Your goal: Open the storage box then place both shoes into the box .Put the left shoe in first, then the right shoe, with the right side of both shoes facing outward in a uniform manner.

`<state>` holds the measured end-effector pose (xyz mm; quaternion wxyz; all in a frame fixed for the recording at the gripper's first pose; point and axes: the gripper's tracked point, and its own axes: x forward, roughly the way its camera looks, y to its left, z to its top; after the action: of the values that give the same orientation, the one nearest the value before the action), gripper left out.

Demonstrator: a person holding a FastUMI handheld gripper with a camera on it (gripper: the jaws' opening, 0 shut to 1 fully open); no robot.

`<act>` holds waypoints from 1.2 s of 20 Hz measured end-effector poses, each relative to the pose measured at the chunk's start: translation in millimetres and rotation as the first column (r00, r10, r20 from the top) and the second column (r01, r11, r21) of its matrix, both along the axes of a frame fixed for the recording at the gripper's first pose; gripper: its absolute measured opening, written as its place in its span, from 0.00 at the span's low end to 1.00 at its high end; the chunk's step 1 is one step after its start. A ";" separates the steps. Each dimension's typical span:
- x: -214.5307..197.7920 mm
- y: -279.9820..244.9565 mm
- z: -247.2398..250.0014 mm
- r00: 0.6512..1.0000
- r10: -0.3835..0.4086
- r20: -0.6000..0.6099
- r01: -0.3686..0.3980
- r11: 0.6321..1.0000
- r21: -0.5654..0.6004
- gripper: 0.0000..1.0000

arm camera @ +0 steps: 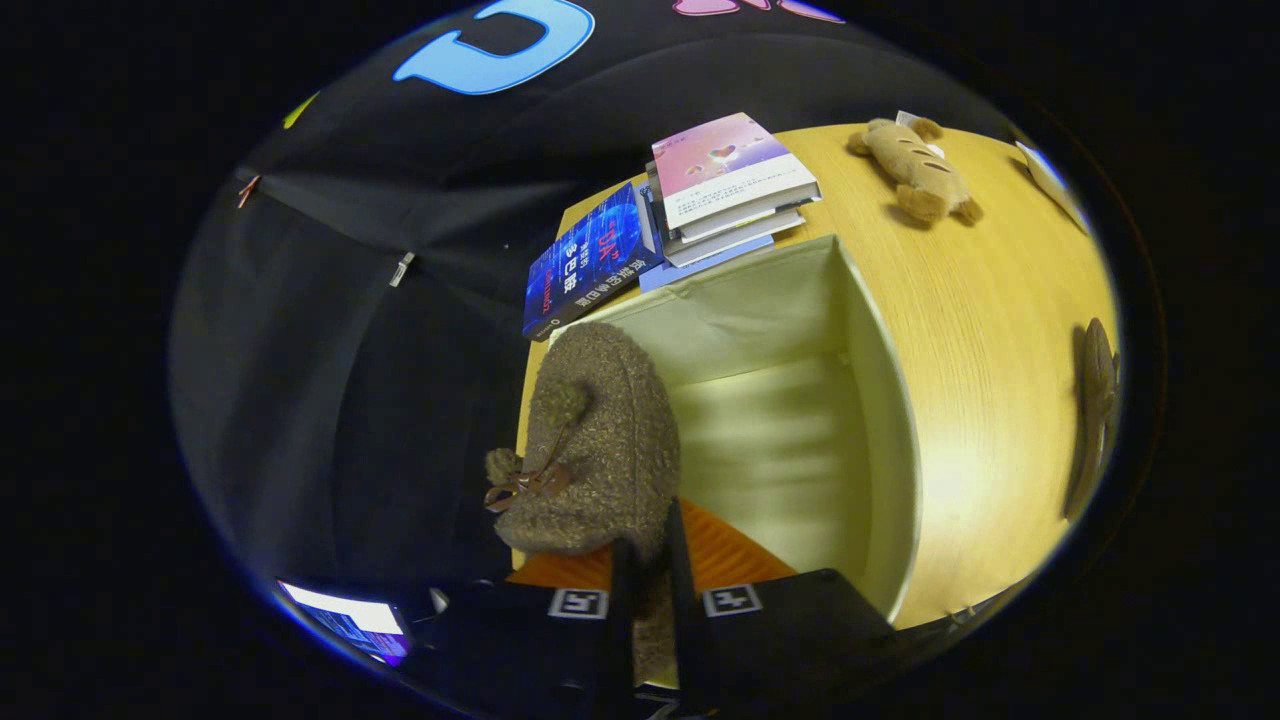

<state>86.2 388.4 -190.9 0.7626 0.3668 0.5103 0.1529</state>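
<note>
Both claw fingers pinch one fuzzy shoe — above the open box.

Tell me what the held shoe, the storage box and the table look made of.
Shoe, pinched between the gripper's fingers: brown nubby fleece or bouclé, matte, with a small bow.
Storage box: pale fabric-covered panels, judging by soft creases and stitched edges.
Table: light wood or wood-look laminate, smooth, with visible grain.

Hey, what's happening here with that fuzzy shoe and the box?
The hand-held gripper is shut on a fuzzy brown shoe, holding it over the near left edge of the open white storage box, whose inside looks empty. The box sits on a wooden table with a stack of books behind it, a plush toy farther back, and a second brown shoe lying off to the right.
</note>
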 end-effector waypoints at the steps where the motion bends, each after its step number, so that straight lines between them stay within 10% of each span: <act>1: -1.9 5.7 4.2 1.000 0.016 -0.002 -0.015 0.999 0.030 0.47; 3: -2.3 6.6 12.1 1.000 0.029 0.012 -0.030 0.998 0.050 1.00; 15: -12.8 -46.8 39.1 0.993 0.011 0.115 -0.014 0.999 0.032 0.99; 24: -40.9 -190.9 36.4 0.986 -0.053 0.156 0.062 0.996 -0.058 0.98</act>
<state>45.3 197.5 -154.5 0.8149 0.3445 0.4437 0.1427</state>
